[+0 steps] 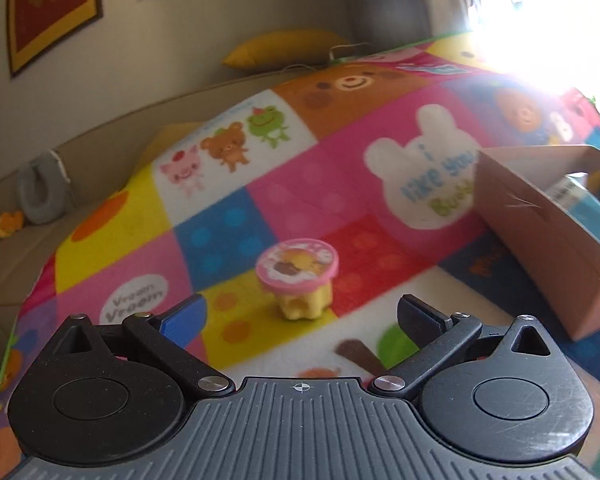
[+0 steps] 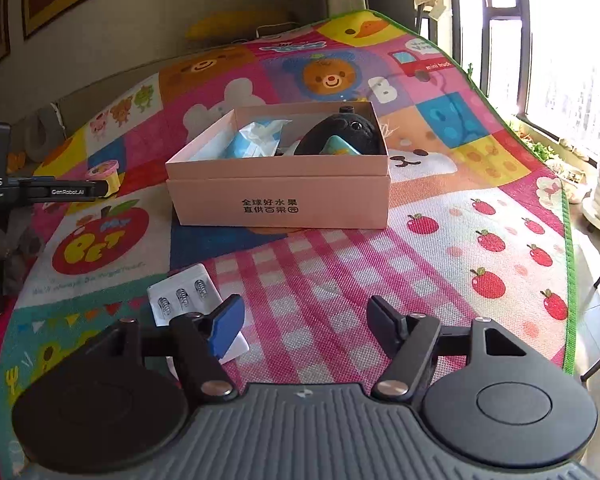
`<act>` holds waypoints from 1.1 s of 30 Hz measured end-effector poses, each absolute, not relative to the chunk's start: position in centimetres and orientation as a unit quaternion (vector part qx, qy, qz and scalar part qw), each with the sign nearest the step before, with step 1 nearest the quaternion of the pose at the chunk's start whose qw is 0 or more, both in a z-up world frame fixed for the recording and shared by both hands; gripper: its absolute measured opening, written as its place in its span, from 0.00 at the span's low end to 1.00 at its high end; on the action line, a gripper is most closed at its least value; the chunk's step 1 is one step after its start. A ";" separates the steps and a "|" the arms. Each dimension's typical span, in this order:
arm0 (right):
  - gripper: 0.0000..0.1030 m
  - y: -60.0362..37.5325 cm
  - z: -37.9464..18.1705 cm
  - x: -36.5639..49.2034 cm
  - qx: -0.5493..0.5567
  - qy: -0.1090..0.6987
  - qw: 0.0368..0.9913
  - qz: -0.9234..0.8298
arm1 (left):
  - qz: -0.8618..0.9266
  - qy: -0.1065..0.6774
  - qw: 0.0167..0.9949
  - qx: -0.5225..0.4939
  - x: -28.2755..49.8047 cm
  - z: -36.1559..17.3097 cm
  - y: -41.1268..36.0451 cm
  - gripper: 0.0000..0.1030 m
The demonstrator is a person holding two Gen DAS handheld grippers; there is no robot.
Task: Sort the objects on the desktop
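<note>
Left gripper [image 1: 300, 316] spread wide, nothing held, facing pudding cup [image 1: 296, 276] | right gripper [image 2: 306, 328] likewise, near battery case [image 2: 188, 300]

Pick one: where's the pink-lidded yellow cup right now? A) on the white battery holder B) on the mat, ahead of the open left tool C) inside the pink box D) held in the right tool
B: the pink-lidded yellow cup stands on the mat ahead of the open left tool, apart from both fingers and outside the pink box.
</note>
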State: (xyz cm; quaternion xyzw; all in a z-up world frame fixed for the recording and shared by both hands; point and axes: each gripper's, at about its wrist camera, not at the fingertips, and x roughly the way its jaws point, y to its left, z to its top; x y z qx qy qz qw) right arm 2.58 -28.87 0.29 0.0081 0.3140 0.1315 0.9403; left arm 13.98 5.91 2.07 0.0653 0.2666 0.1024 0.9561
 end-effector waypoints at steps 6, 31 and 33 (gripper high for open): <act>0.79 -28.5 1.1 0.5 0.006 0.302 0.943 0.137 | 0.103 0.280 0.953 0.055 19.2 1.3 6.8 0.93; 0.84 -24.4 -0.9 -0.3 -0.094 0.329 0.924 0.171 | -0.153 0.296 0.942 0.040 1.4 1.1 -3.2 0.75; 0.85 -24.4 -1.0 -0.2 -0.114 0.325 0.926 0.155 | -0.153 0.299 0.941 0.039 1.1 0.8 -3.2 0.81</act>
